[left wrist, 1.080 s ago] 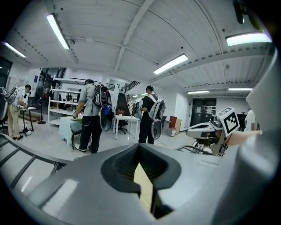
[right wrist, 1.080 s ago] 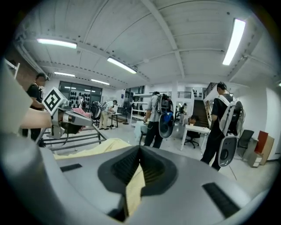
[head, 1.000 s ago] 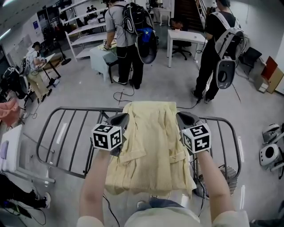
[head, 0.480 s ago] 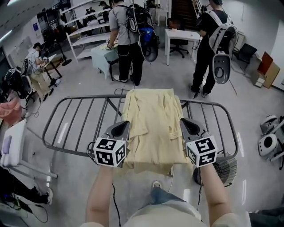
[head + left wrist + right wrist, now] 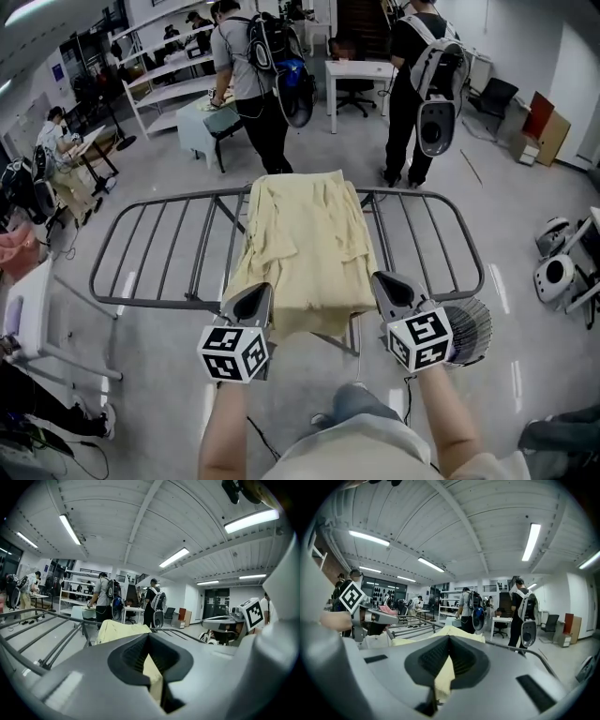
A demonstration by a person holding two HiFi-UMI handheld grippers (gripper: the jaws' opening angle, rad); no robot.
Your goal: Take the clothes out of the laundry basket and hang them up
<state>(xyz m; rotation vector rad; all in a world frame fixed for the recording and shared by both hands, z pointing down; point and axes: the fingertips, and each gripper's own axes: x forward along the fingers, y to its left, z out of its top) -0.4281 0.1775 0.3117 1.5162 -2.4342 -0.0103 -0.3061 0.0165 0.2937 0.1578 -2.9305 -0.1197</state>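
Yellow shirt (image 5: 305, 244) drapes rack (image 5: 159, 248); gripper views show both jaws seemingly clenching it

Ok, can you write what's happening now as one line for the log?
left claw: shut on yellow shirt | right claw: shut on yellow shirt | yellow shirt: draped over drying rack | phase: hanging

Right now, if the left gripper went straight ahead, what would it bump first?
Left gripper is shut on the yellow shirt, so it would push that cloth first, then likely the drying rack just behind; depth is unclear.
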